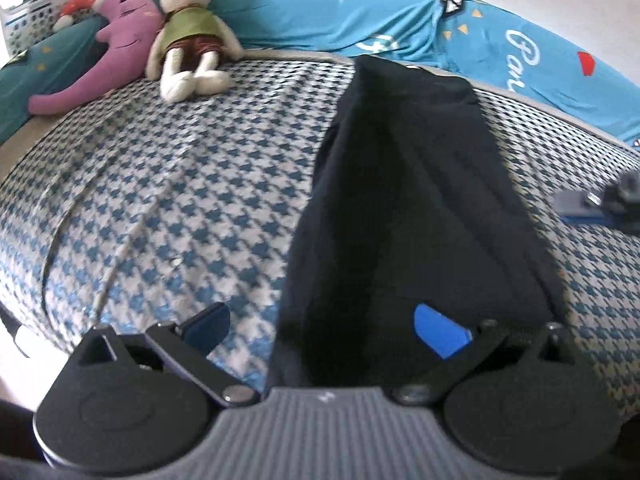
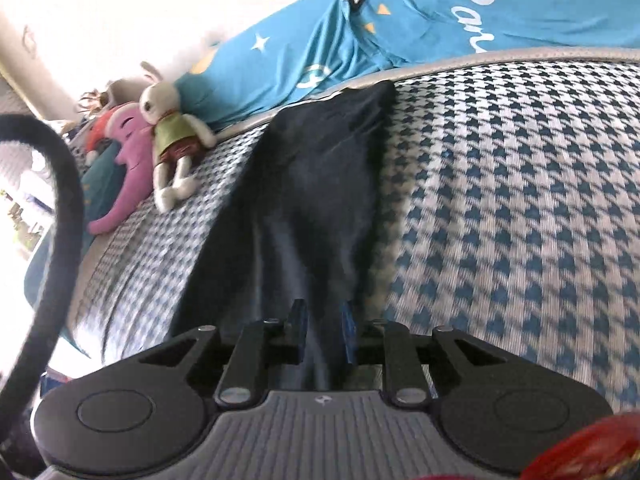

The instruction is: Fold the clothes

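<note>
Left gripper [image 1: 322,330]: jaws wide apart over the near end of the dark garment [image 1: 408,208], gripping nothing. Right gripper [image 2: 323,334]: jaws drawn close with a pleat of that garment between them. Garment lies as a long narrow strip on the houndstooth bedcover [image 1: 180,184]. Lengthwise narrowing appears present; crosswise fold appears to remain. Layer count is indistinct, and the near hem is hidden beneath the grippers.

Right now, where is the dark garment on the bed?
The dark garment lies lengthwise on the houndstooth bedspread, right of the plush rabbit, its far end by the blue pillow, its near end between the right gripper fingers.
</note>
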Available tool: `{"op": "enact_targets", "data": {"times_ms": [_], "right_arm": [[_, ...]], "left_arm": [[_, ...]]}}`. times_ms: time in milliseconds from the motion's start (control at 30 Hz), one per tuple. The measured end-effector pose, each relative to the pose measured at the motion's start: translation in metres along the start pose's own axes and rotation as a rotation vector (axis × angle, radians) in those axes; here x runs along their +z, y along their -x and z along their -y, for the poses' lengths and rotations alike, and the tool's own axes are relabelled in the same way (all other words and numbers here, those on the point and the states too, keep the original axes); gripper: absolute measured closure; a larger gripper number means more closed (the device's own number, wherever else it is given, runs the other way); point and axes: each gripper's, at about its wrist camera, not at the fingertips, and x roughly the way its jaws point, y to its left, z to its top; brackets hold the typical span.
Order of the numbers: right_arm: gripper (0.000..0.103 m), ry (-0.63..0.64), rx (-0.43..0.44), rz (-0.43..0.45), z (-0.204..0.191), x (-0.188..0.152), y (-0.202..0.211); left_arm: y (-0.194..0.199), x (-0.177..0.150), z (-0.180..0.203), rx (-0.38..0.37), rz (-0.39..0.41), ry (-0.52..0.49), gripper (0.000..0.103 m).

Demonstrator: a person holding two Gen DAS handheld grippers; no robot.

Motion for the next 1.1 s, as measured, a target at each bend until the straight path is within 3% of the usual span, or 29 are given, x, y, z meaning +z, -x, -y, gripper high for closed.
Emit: {"op": "enact_targets", "data": {"times_ms": [267, 600, 667, 700, 867, 1100], "right_arm": [[0.083, -0.079, -0.043, -0.021, 0.019, 0.027, -0.042], [0.078, -0.128, -0.013, -0.035, 0.026, 0.041, -0.07], [0.085, -0.126, -0.028, -0.028, 0.025, 0.042, -0.072], [0.098, -0.122, -0.039, -0.024, 0.025, 0.042, -0.073], [0.099, -0.157, -0.06, 0.016, 0.031, 0.046, -0.068], [0.099, -0.097, -0.114, 0.018, 0.026, 0.047, -0.069]], "left_arm": [[-0.004, -0.001, 0.01, -0.019, 0.013, -0.037, 0.0], [-0.015, -0.008, 0.006, -0.017, -0.029, -0.045, 0.0], [-0.016, -0.01, 0.005, -0.021, -0.036, -0.043, 0.0], [-0.016, -0.011, 0.004, -0.023, -0.039, -0.042, 0.0], [-0.016, -0.015, 0.002, -0.019, -0.051, -0.052, 0.0], [-0.013, -0.02, -0.001, -0.024, -0.081, -0.058, 0.0]]}}
